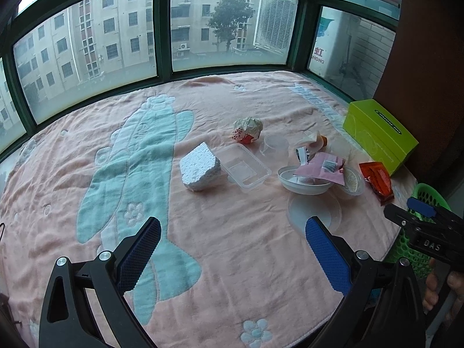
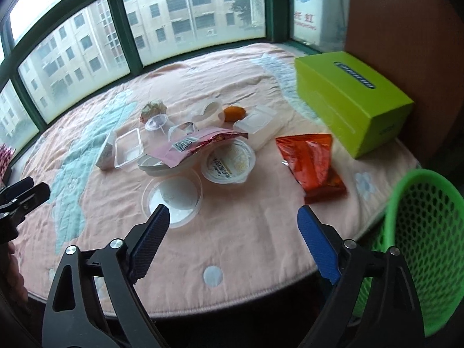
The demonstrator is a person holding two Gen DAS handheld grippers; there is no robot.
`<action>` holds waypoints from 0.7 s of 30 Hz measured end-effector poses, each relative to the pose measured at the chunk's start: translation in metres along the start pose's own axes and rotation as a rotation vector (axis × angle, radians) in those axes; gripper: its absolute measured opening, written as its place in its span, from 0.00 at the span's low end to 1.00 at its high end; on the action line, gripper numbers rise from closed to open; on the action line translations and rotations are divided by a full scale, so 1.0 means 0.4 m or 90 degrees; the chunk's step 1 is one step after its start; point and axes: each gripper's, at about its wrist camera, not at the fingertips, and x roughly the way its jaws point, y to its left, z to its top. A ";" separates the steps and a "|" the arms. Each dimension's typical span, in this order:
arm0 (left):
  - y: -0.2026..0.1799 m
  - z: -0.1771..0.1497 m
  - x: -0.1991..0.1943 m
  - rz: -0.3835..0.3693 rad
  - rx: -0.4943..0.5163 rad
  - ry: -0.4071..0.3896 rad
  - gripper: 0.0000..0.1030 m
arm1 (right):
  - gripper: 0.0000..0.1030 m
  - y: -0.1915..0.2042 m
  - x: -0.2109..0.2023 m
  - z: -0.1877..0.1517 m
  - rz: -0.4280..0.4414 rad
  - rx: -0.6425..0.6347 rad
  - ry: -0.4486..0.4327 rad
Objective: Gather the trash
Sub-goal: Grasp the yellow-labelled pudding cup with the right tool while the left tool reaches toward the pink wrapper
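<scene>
Trash lies on the pink blanket (image 1: pixel 232 246): a white foam block (image 1: pixel 199 168), a clear plastic tray (image 1: pixel 243 166), a crumpled wrapper ball (image 1: pixel 248 129), a white bowl (image 1: pixel 303 180) under a pink packet (image 1: pixel 322 169), a clear round lid (image 2: pixel 173 196), a yellow-lidded cup (image 2: pixel 229 161) and a red snack bag (image 2: pixel 311 163). A green mesh basket (image 2: pixel 420 226) stands at the right, off the blanket's edge. My left gripper (image 1: pixel 233 229) is open and empty, short of the trash. My right gripper (image 2: pixel 233 217) is open and empty, near the round lid and the red bag.
A lime-green tissue box (image 2: pixel 351 98) sits at the far right against a brown wall. Green-framed windows (image 1: pixel 162 29) run along the blanket's far edge. An orange item (image 2: pixel 233 113) and a white plastic box (image 2: pixel 258 124) lie behind the cup.
</scene>
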 end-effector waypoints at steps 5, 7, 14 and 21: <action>0.015 0.012 0.022 -0.003 -0.007 0.007 0.94 | 0.81 0.008 0.069 0.021 0.004 -0.027 0.021; 0.017 0.016 0.027 0.000 -0.008 0.007 0.94 | 0.81 0.012 0.092 0.028 0.007 -0.041 0.028; 0.037 0.029 0.056 -0.005 -0.023 0.021 0.94 | 0.80 0.009 0.170 0.058 -0.002 -0.074 0.048; 0.033 0.049 0.077 -0.014 -0.018 0.024 0.94 | 0.74 -0.002 0.228 0.075 -0.003 -0.080 0.067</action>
